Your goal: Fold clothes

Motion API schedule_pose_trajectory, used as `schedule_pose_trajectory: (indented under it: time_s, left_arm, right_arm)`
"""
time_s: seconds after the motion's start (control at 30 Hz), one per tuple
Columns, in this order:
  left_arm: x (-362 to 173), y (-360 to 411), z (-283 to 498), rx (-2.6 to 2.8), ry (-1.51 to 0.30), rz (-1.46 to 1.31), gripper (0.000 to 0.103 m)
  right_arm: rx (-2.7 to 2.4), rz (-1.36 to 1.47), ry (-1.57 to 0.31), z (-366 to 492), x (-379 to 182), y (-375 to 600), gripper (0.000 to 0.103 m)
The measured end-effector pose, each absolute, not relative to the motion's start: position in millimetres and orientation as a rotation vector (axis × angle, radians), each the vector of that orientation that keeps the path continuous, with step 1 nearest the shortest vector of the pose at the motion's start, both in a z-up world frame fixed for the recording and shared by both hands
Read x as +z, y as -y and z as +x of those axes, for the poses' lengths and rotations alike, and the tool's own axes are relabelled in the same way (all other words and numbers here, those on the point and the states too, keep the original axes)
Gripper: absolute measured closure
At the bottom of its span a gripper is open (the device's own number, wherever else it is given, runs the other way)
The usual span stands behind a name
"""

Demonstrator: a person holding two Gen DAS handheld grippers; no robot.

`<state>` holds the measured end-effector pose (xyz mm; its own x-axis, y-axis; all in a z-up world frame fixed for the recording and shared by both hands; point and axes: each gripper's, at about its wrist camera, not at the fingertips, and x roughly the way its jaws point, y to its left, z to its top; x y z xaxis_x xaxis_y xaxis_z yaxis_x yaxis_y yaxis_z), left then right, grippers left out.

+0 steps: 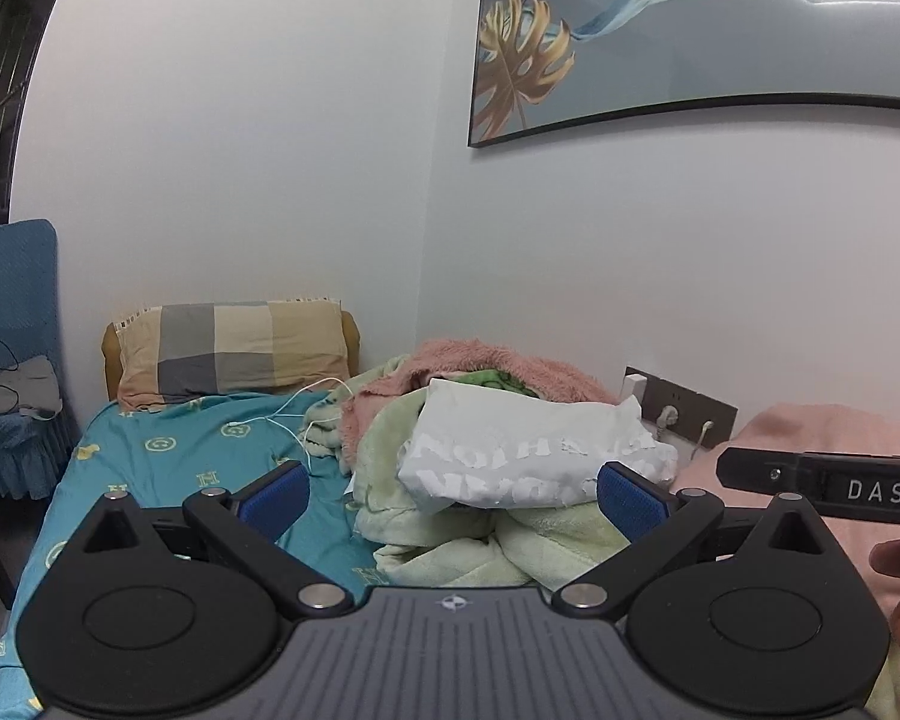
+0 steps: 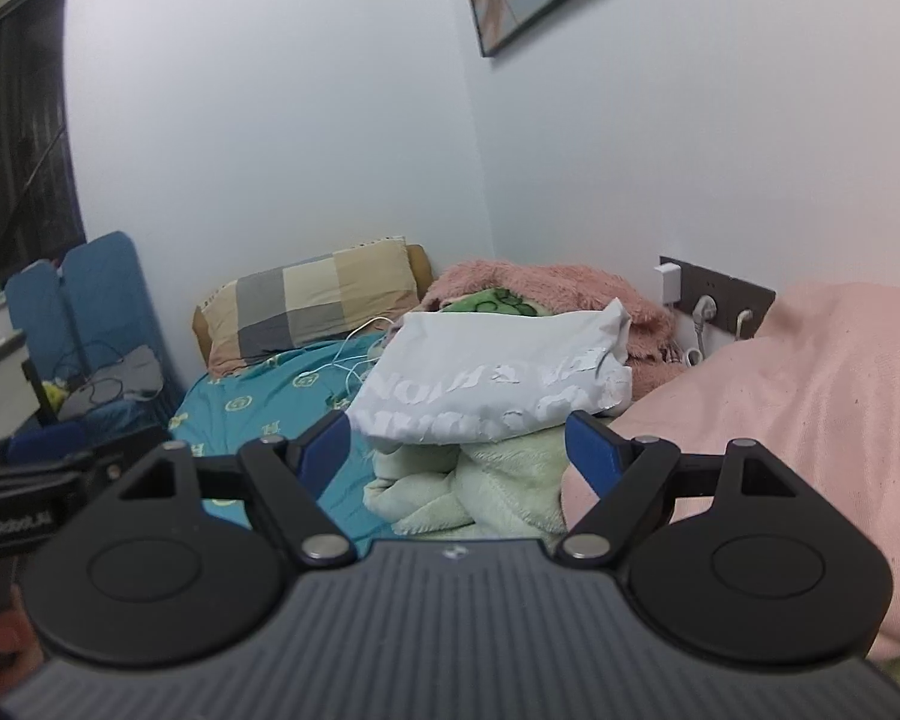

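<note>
A folded white garment with faded white lettering lies on top of a heap of pale green fleece on the bed. My left gripper is open, held in front of the heap with nothing between its blue pads. My right gripper is open too, just short of the white garment, holding nothing. A pink cloth bulges at the right, close beside the right gripper's right finger. The right gripper's body shows at the right edge of the left wrist view.
A teal patterned sheet covers the bed. A checked pillow leans on the wall. A pink fuzzy blanket lies behind the heap. White cables, wall sockets and a blue chair are nearby.
</note>
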<state>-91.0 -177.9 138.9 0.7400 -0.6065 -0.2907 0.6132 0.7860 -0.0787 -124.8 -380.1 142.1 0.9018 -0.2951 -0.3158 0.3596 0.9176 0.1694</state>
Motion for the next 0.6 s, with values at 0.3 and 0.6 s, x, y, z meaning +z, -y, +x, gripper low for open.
schedule_pose_trajectory:
  time_s: [0.3,0.6]
  left_arm:
    - [125,162,-110,-0.665,-0.265,0.027,0.000]
    - [124,148,-114,-0.645,-0.255,0.034,0.000]
  right_arm:
    - [-0.366,0.165,-0.281,-126,121,357,0.023]
    - [-0.375,0.141,-0.279,-127,121,343,0.023]
